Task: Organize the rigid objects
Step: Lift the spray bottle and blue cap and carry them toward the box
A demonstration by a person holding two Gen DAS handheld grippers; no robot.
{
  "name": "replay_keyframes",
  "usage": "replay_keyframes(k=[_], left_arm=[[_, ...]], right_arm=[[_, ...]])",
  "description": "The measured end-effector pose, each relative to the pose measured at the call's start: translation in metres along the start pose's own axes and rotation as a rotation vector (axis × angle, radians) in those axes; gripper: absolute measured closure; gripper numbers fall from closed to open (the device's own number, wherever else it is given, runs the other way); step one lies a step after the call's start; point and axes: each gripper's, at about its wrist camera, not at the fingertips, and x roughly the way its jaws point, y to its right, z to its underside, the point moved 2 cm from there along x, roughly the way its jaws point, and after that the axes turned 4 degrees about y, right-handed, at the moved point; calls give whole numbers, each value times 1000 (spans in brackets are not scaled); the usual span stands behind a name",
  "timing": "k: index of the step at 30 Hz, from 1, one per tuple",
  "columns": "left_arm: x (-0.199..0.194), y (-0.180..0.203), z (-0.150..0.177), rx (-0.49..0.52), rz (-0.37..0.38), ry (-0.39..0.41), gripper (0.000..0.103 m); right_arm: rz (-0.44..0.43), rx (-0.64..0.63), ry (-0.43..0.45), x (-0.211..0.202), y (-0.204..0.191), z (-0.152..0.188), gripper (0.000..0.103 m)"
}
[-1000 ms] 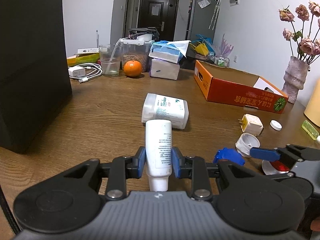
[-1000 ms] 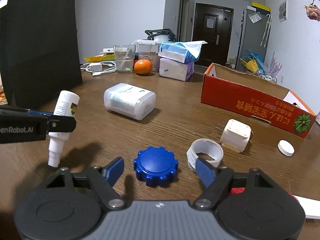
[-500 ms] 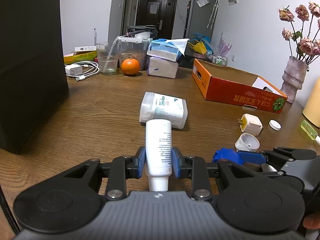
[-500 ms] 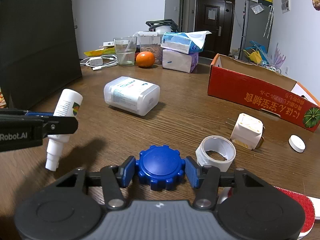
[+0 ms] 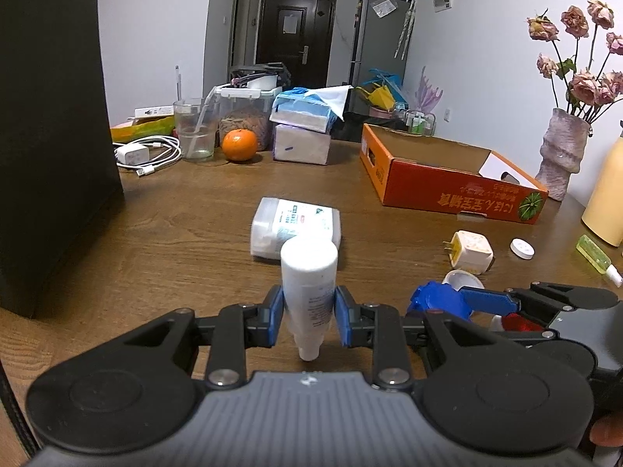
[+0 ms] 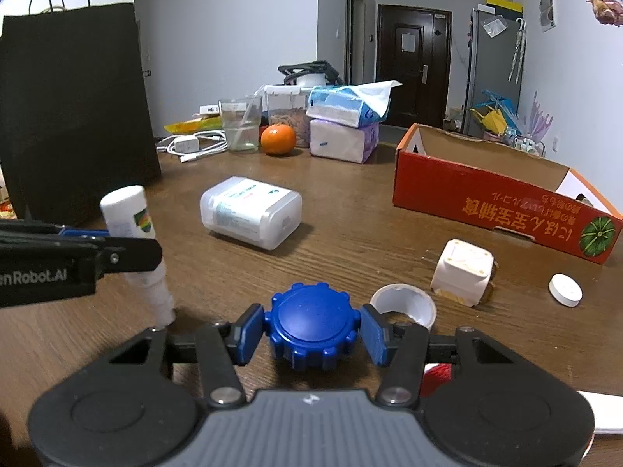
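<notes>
White bottle (image 5: 308, 284) nozzle-down, near upright, in left jaws; blue knob (image 6: 311, 321) between right jaws.

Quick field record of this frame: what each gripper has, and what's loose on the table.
left gripper: shut on white bottle, nozzle end pointing down
right gripper: shut on blue cap, pads on both sides
surface: wooden table
loose nearby: white ring, white plug adapter, small white disc, white wipes box on its side
target container: open orange carton, far right
</notes>
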Motion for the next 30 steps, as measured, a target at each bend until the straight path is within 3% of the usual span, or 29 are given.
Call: replay_keyframes(k=[30], left_arm=[[20, 83, -56, 40, 29, 53, 74]], right_arm=[[54, 21, 118, -40, 83, -39, 50]])
